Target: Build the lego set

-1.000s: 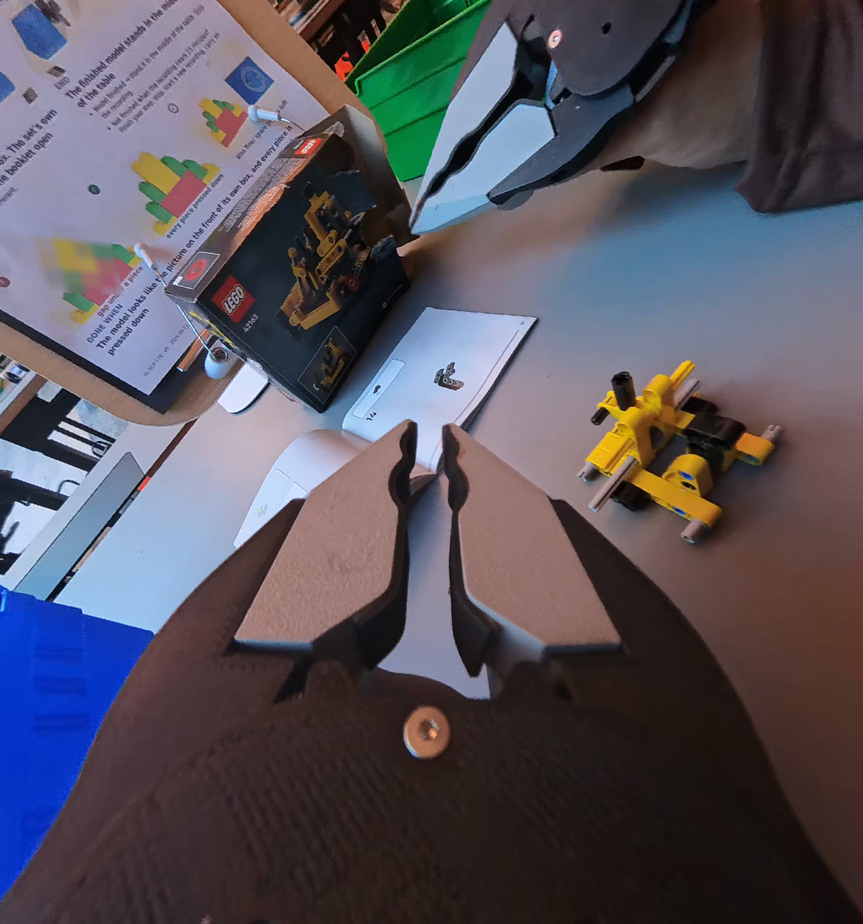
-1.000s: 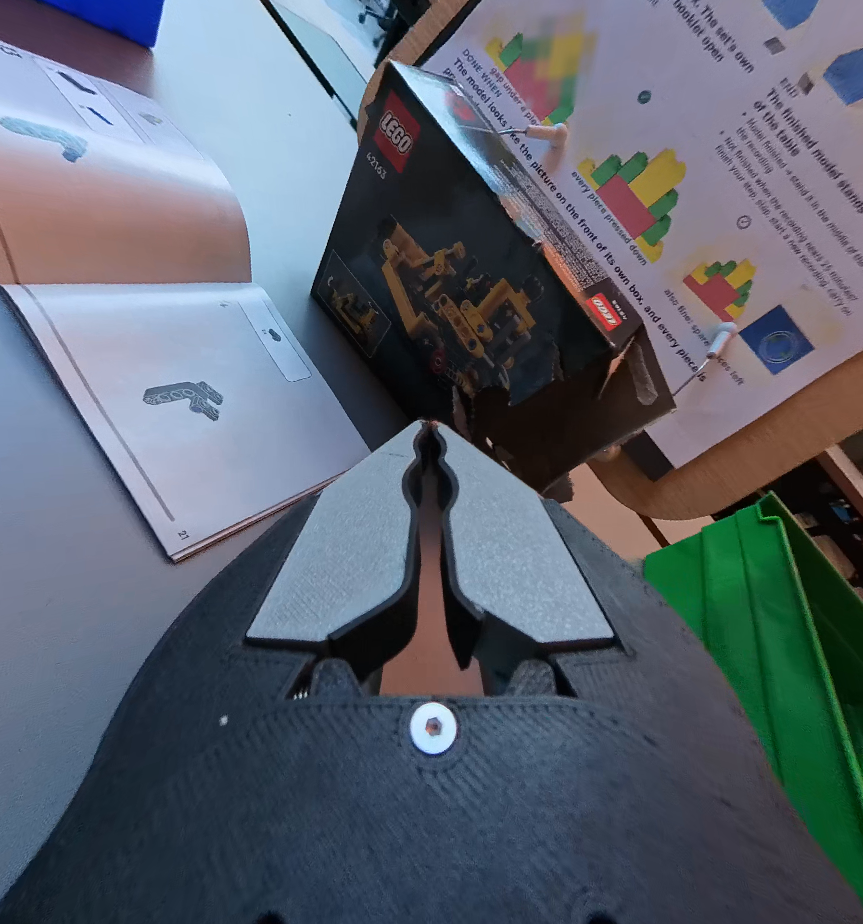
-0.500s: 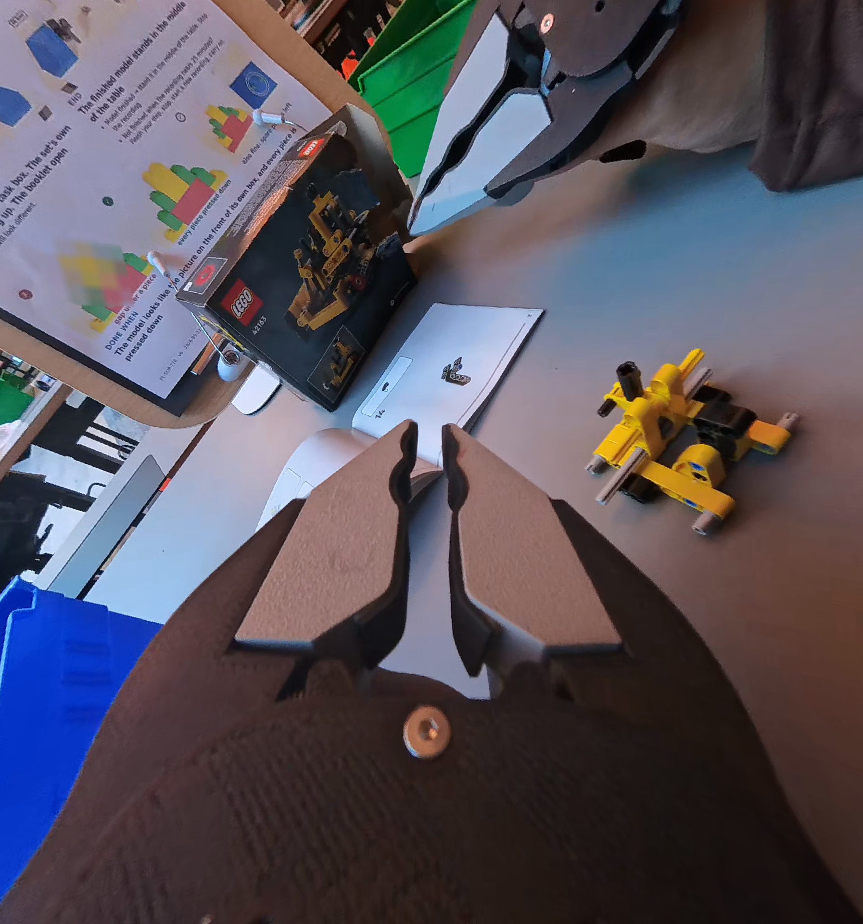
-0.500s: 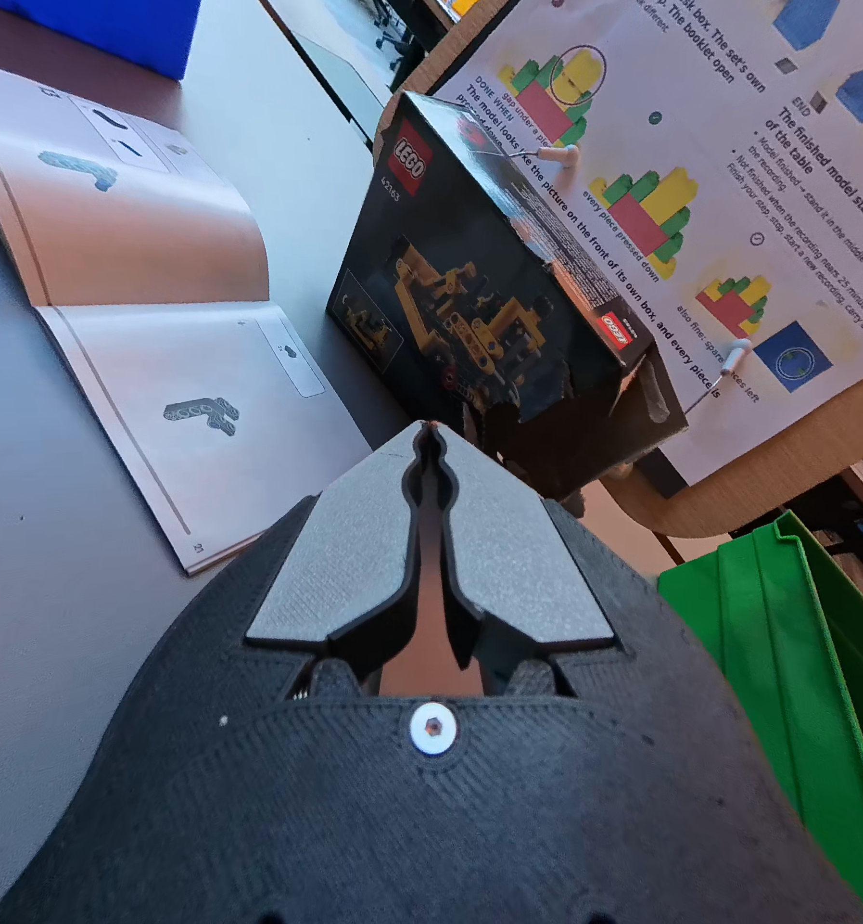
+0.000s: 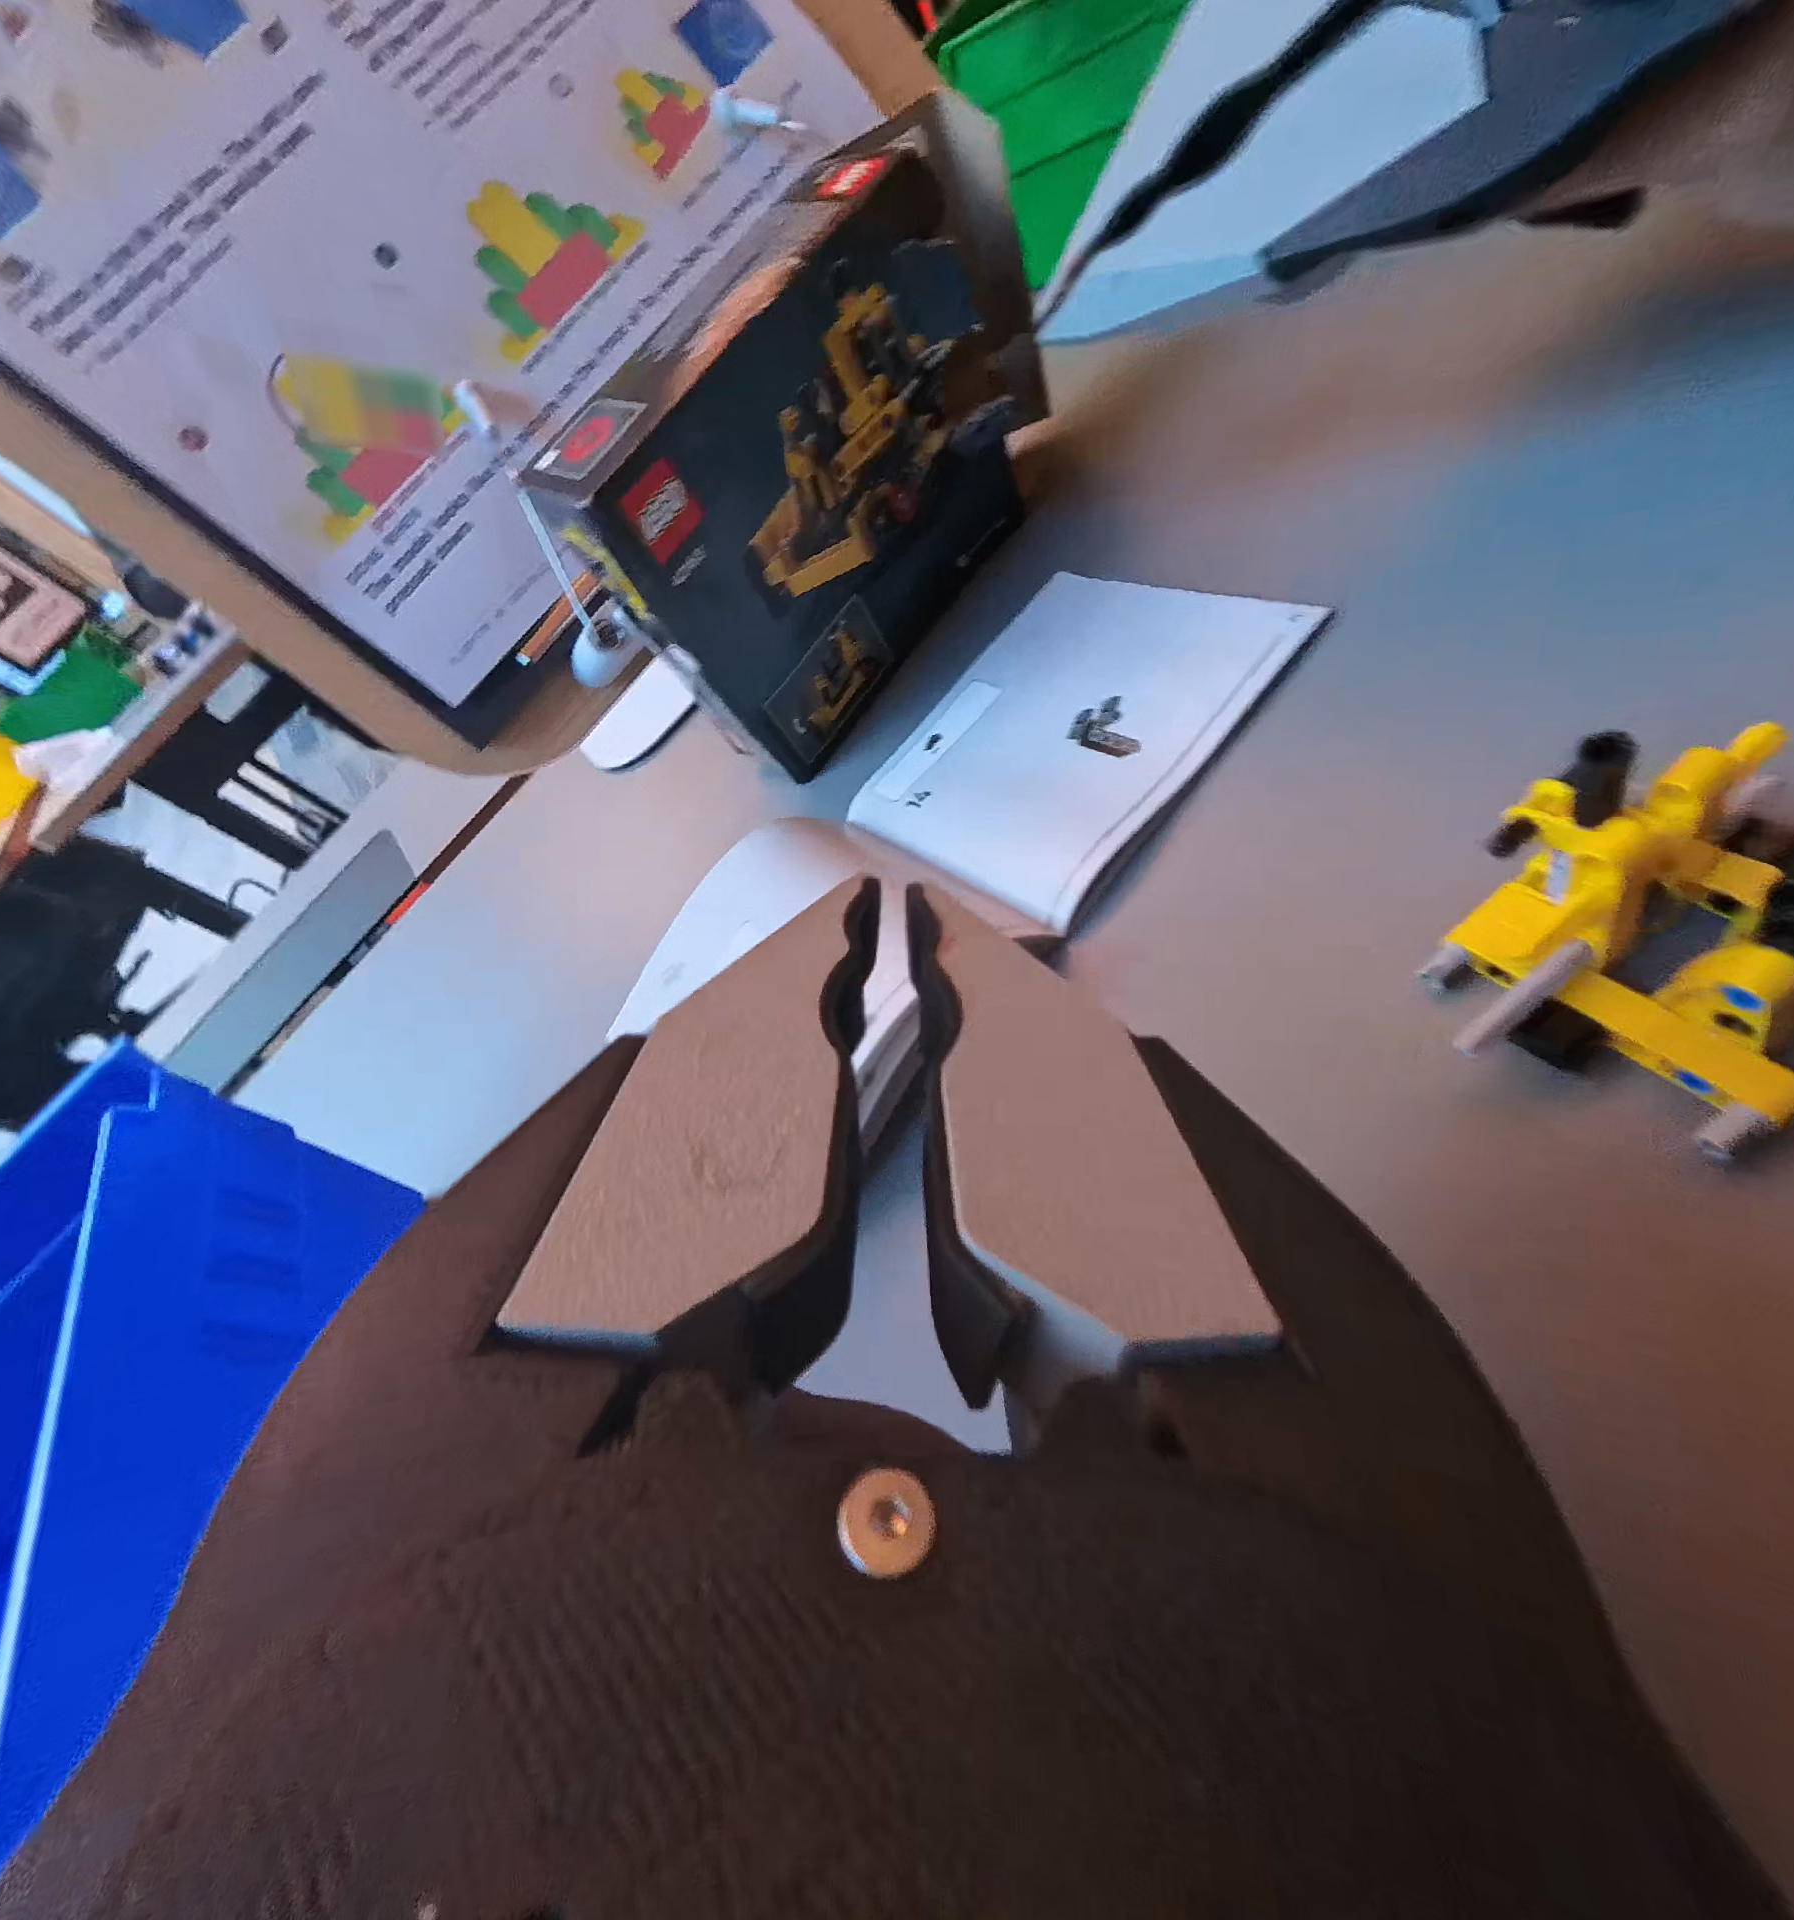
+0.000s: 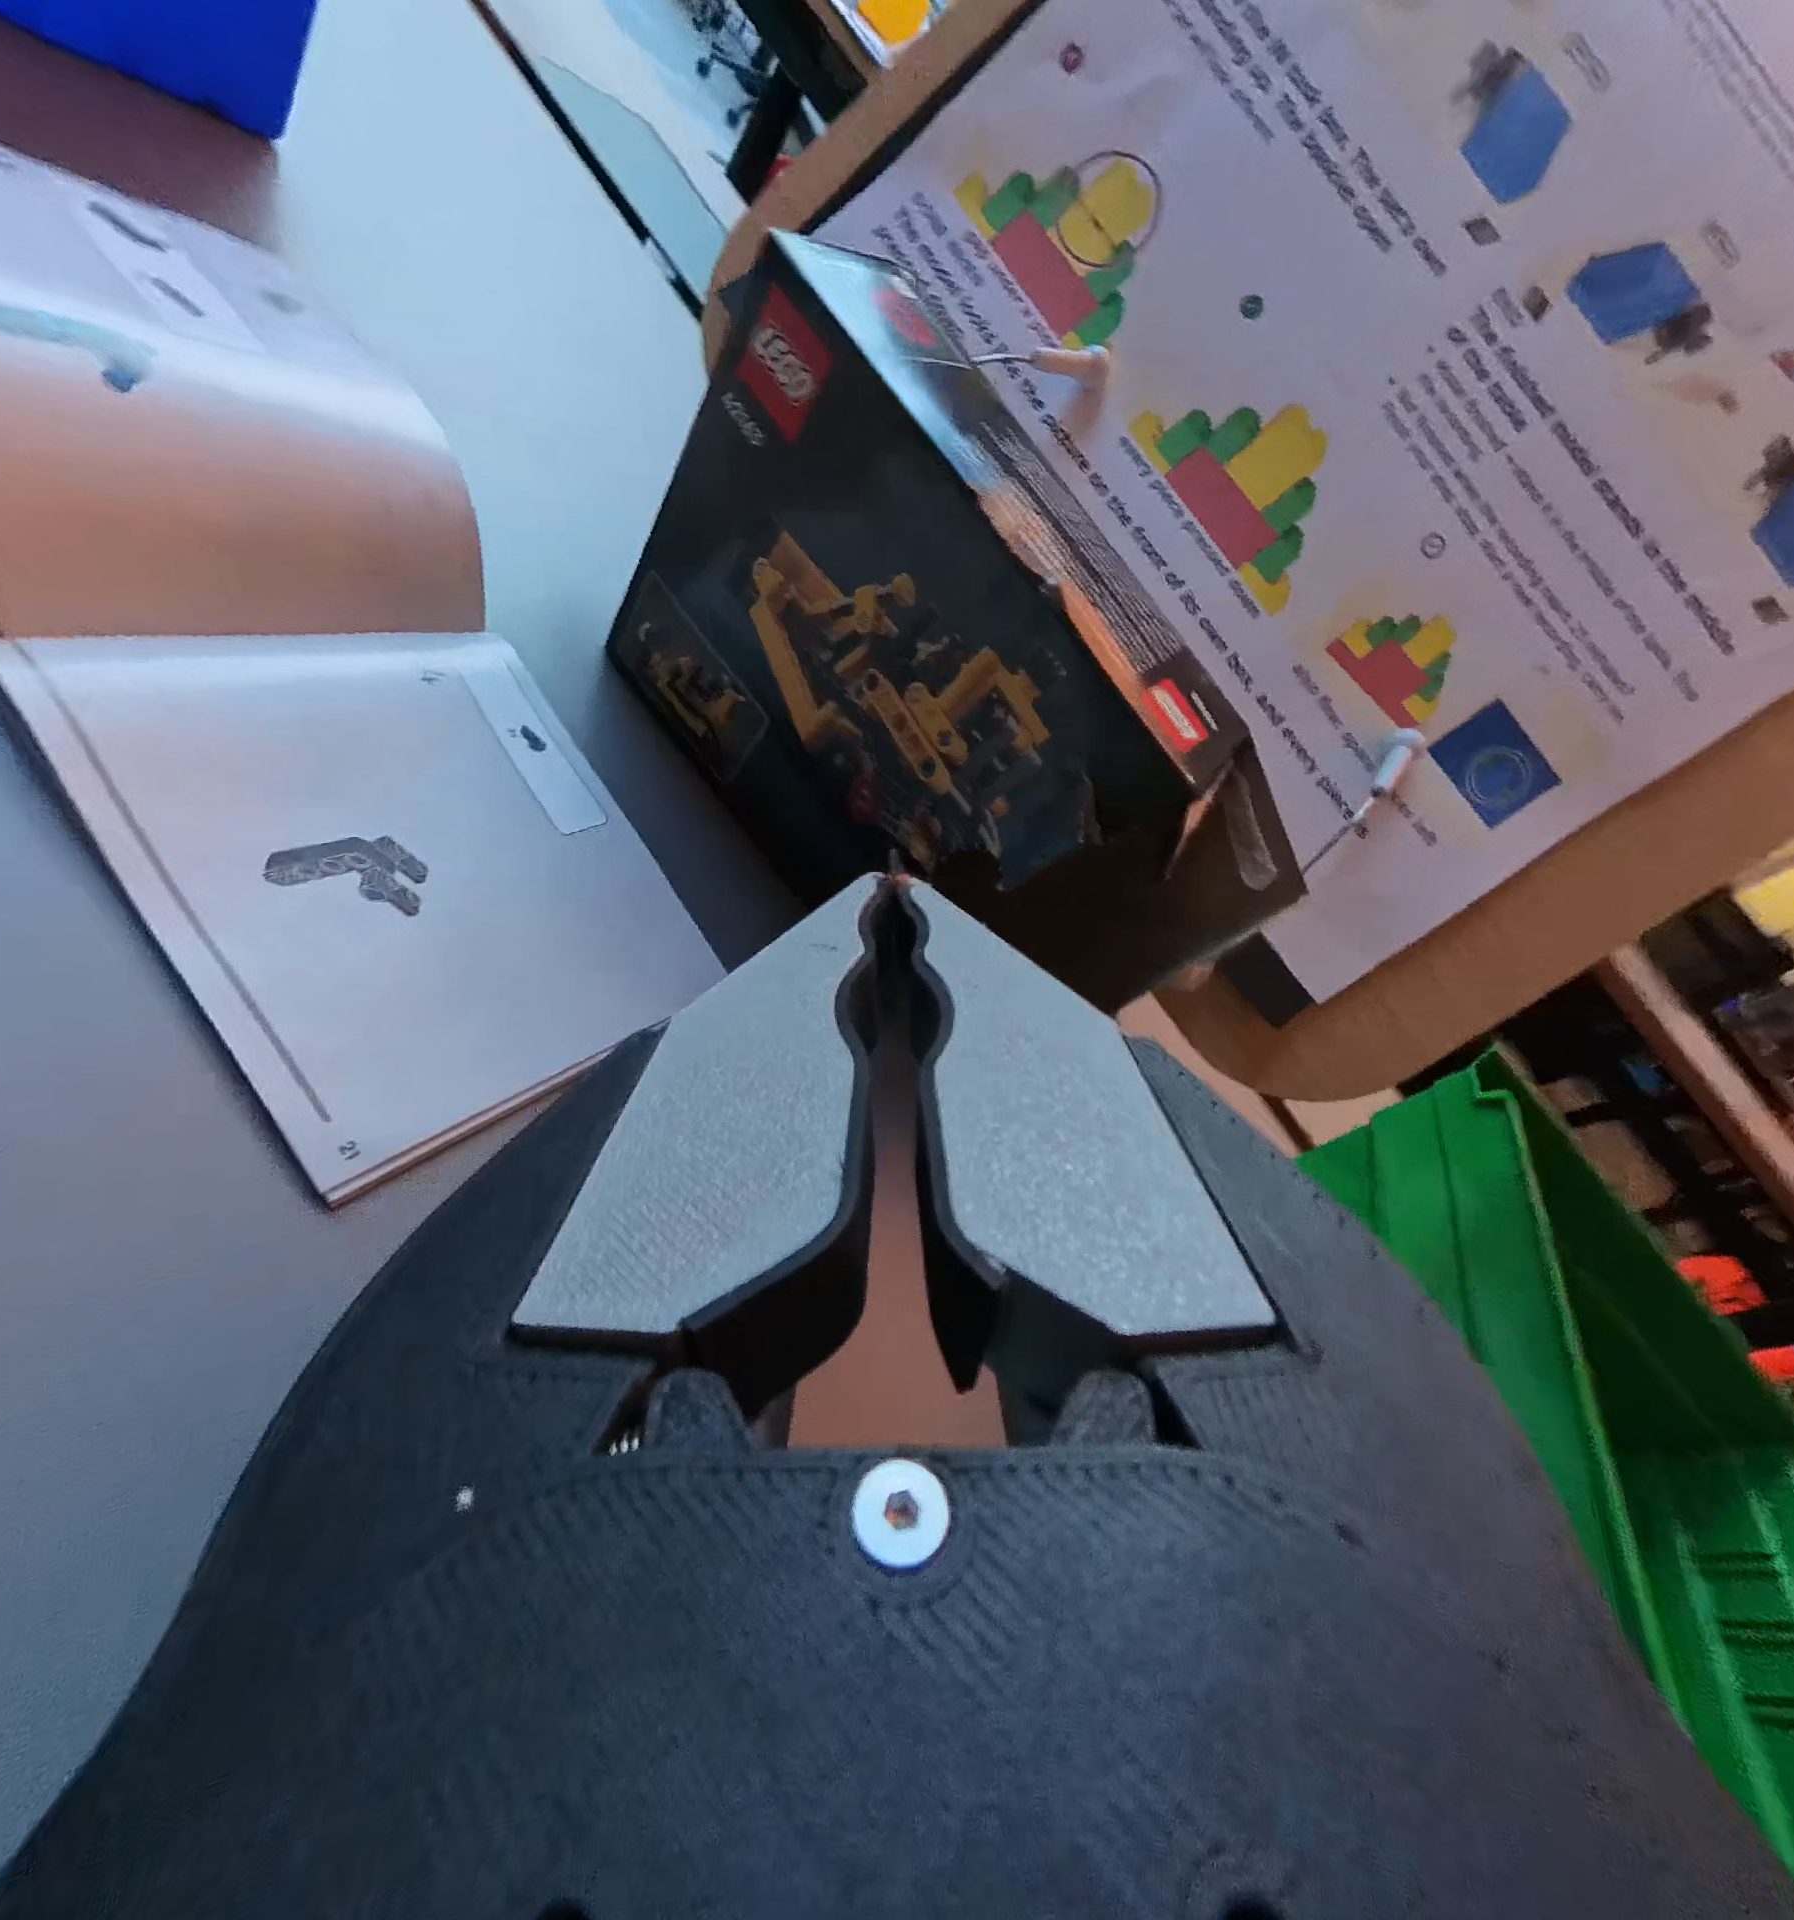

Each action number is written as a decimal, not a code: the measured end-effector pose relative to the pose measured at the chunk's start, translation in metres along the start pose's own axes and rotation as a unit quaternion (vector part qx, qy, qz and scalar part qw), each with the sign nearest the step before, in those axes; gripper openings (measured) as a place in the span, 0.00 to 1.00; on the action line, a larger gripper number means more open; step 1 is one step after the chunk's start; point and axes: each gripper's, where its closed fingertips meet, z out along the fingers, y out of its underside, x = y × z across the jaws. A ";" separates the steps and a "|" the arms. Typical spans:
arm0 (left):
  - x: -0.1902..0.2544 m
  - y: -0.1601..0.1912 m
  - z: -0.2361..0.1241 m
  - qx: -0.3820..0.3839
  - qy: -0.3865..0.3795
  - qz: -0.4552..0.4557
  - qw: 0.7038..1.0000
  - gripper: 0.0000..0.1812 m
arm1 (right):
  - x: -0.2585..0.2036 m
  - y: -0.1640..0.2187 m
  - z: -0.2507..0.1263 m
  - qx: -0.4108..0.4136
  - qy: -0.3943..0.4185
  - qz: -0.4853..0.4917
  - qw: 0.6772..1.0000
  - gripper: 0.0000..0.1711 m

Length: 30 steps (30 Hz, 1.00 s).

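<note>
Grippers [image 5: 891, 894] [image 6: 893, 883] hover empty, yellow model [image 5: 1641, 935] apart on table [image 5: 1495, 468]

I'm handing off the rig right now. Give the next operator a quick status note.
Left tool: slightly open, empty, above the booklet.
Right tool: shut, nothing visibly held, pointing at the set box.
Yellow model: partly built, alone on the table, right of the booklet.
Green bin on the right, blue bin on the left.
Left: keep adding pieces; none in hand.
</note>
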 end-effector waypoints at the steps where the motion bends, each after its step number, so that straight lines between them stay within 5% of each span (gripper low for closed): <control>1: -0.006 0.001 0.000 0.002 -0.006 -0.019 1.000 0.00 | 0.003 0.002 -0.001 0.000 -0.004 0.023 1.000 0.00; 10: -0.036 0.012 0.003 0.007 -0.030 -0.110 0.994 0.01 | 0.020 0.011 -0.004 0.029 -0.040 0.187 0.981 0.00; 30: -0.039 0.009 0.002 0.026 -0.011 -0.151 0.988 0.01 | 0.006 0.015 0.010 0.021 -0.105 0.264 0.959 0.07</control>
